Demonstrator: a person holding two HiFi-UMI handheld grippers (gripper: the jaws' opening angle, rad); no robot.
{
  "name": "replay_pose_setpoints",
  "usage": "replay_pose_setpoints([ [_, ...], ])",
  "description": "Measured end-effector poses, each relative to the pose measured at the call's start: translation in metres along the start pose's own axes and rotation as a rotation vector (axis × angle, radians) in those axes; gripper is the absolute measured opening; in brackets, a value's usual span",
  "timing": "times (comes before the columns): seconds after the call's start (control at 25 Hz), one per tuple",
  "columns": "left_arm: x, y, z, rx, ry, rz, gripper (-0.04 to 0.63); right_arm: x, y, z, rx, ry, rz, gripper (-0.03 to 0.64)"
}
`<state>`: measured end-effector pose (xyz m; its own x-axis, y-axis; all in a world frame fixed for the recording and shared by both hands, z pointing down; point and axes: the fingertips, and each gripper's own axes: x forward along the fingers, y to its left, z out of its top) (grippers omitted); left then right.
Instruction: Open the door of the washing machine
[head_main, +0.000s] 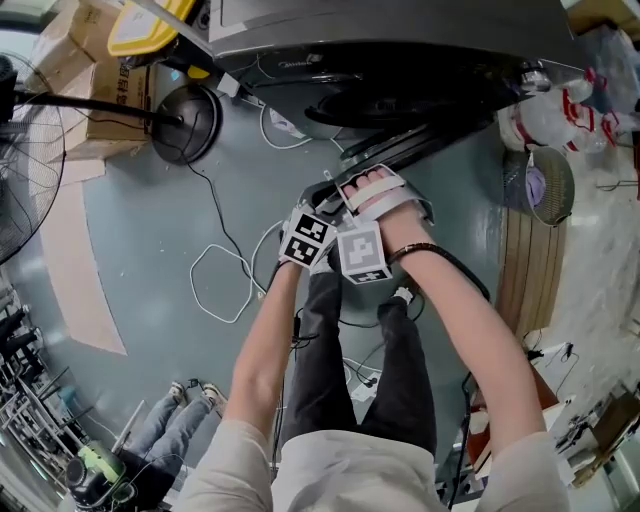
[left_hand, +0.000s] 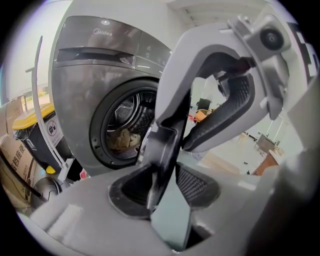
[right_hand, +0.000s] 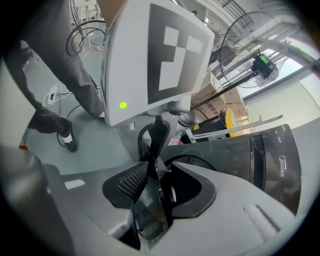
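I have both tools on the round, dark-rimmed glass door (left_hand: 166, 142) of the dark grey front-loading washing machine (left_hand: 82, 90). My left gripper (left_hand: 162, 186) is pinching the door's rim, which stands edge-on between its two ribbed pads (left_hand: 197, 182). My right gripper (right_hand: 157, 187) is clamped on the same rim just beside it. The door is already off its seal and swung well out from the machine's front. Behind it I can see into the steel drum (left_hand: 131, 112), where a pale heap of laundry (left_hand: 120, 139) lies.

The main risk, as I judge it, is the grip itself. The rim is thin, curved and smooth, and each pair of pads catches only a narrow strip of it. A pull that runs off the door's arc could let the rim slide out sideways. With two grippers crowded together on one edge, any mismatch between my hands would twist the door against its hinge rather than swing it. If I push past the end of the swing, the hinge would take the strain. In the head view a loose white cable (head_main: 225, 285) loops on the grey floor (head_main: 150, 250) near where I stand. Stepping back with the door could snag it.
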<state>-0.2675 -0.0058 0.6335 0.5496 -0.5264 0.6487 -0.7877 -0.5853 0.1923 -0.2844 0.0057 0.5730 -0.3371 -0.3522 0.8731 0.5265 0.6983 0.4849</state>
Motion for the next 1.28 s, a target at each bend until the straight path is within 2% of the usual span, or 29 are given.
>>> replay_pose_setpoints([
  [0.56,-0.004,-0.046,-0.017,-0.068,-0.006,0.097,0.201,-0.023,0.047,0.001,-0.116,-0.052,-0.014,0.137],
  [0.92,-0.006,-0.086,-0.027,-0.119,-0.011,0.127,0.201,-0.044,0.083,-0.001,-0.183,-0.08,-0.002,0.137],
  [1.16,-0.007,-0.107,-0.03,-0.151,-0.04,0.116,0.198,-0.057,0.1,-0.002,-0.124,-0.088,0.009,0.137],
  [1.28,-0.005,-0.115,-0.029,-0.116,-0.038,0.075,0.198,-0.062,0.102,-0.006,-0.087,-0.079,0.011,0.137],
])
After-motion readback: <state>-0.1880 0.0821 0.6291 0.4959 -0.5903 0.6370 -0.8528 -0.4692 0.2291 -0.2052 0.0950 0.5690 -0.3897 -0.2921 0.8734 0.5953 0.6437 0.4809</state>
